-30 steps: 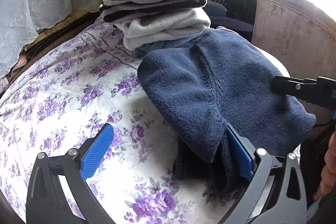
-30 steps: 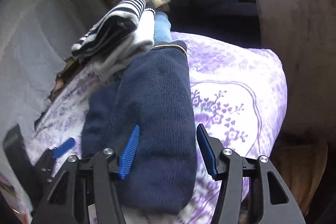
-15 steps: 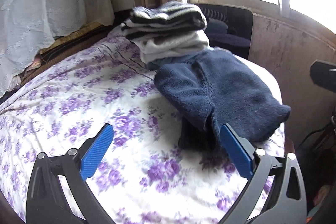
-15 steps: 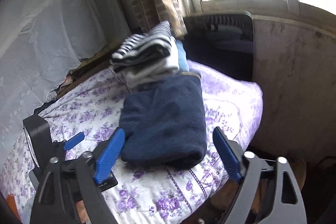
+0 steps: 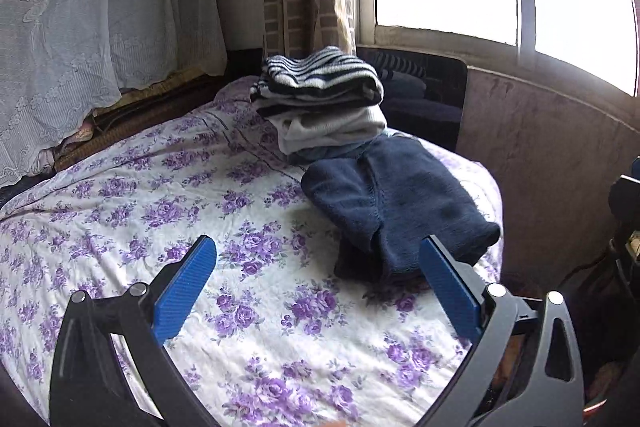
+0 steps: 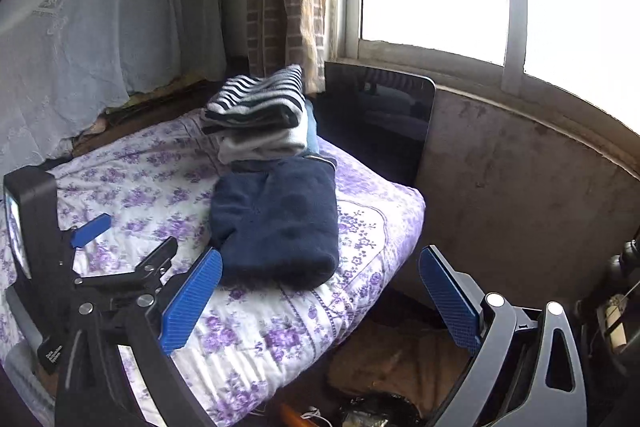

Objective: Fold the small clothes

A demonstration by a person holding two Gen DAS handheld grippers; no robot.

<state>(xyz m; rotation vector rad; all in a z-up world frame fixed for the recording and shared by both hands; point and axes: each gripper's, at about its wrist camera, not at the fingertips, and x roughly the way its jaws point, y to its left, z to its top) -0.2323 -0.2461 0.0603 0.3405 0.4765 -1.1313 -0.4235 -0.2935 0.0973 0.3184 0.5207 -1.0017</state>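
Note:
A folded navy knit garment (image 5: 396, 211) lies on the floral bed cover (image 5: 168, 211), near its right edge; it also shows in the right wrist view (image 6: 276, 223). Behind it stands a stack of folded clothes (image 5: 320, 107) with a striped one on top, also in the right wrist view (image 6: 260, 115). My left gripper (image 5: 316, 283) is open and empty, held back above the bed, apart from the navy garment. My right gripper (image 6: 320, 299) is open and empty, over the bed's right edge. The left gripper also shows in the right wrist view (image 6: 116, 243).
A dark glossy panel (image 6: 380, 115) stands at the bed's far right corner against a stained wall (image 6: 520, 187) below a bright window. A lace-covered shape (image 5: 80, 47) rises behind the bed on the left. Clutter lies on the floor (image 6: 380, 367) beside the bed.
Both grippers have let go of the navy garment, opened wide and pulled back and up from it. The garment now rests folded on the bed.

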